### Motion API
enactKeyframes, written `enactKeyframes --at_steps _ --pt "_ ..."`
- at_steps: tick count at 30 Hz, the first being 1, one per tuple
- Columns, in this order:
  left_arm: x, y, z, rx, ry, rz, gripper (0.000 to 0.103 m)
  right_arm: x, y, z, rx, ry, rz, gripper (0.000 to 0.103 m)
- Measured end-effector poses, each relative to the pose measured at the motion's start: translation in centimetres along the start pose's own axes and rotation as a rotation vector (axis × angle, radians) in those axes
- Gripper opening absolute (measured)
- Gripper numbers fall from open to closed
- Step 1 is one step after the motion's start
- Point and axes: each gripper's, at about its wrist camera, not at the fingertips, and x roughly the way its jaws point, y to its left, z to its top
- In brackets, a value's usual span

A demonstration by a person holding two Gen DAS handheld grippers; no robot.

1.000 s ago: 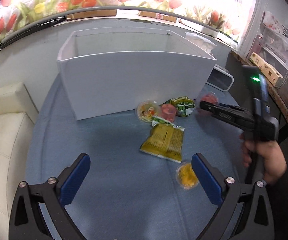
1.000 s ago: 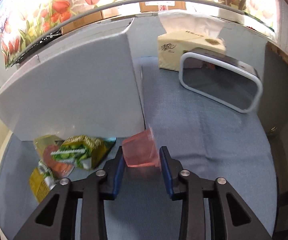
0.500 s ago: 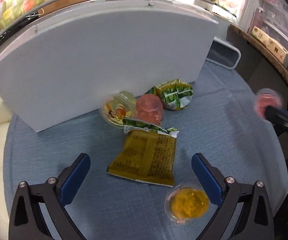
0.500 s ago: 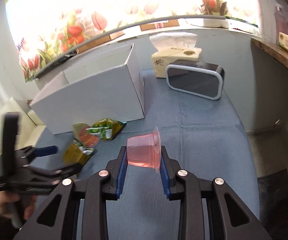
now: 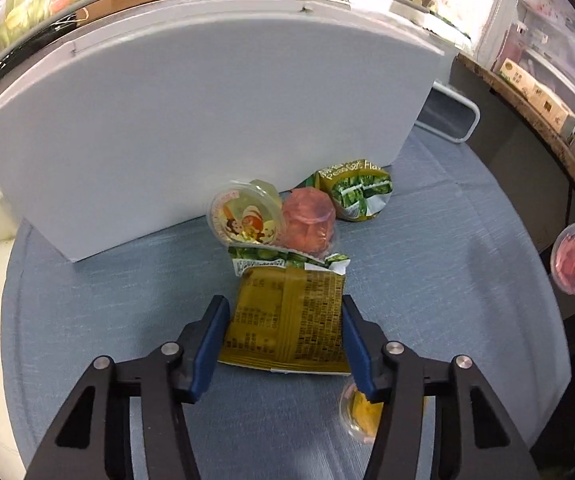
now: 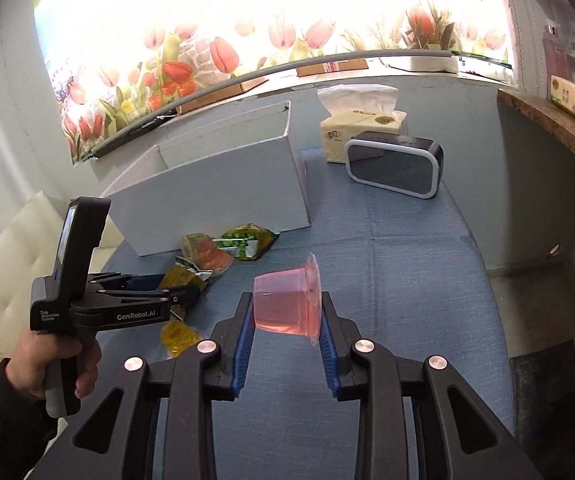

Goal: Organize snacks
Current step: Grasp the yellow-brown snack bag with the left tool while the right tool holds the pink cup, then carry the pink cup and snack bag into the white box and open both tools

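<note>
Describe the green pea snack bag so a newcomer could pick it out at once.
Find the big white box on the blue tablecloth. At its front right corner lies the green pea bag, right of the pink jelly cup. It alone shows bright green peas; the olive-yellow packet shows only small print.

Yellow jelly cup [image 5: 361, 412] half hidden behind right finger [image 5: 357, 350] of left gripper [image 5: 283, 342]. Green packet [image 5: 287, 258] partly covered by pink cup [image 5: 309, 222] beyond fingertips. White box [image 5: 207, 120] interior unseen. Print on yellow packet [image 5: 287, 324] between fingers blurred, unreadable.
</note>
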Motion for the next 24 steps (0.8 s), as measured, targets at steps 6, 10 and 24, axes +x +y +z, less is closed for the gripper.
enactKeyframes --at_steps 6,10,24 --pt "-5.2 1.1 -0.2 -0.008 -0.096 -0.010 0.060 -0.7 1.7 0.7 -0.028 -0.023 0.019 0.033" --pt "-8.8 2.1 1.1 -0.045 -0.172 -0.004 0.060 -0.6 3.3 2.7 -0.054 -0.050 0.052 0.033" --pt "-13.7 5.9 11.3 -0.097 -0.296 0.037 0.060 6.0 9.5 14.0 -0.179 -0.105 0.061 0.033"
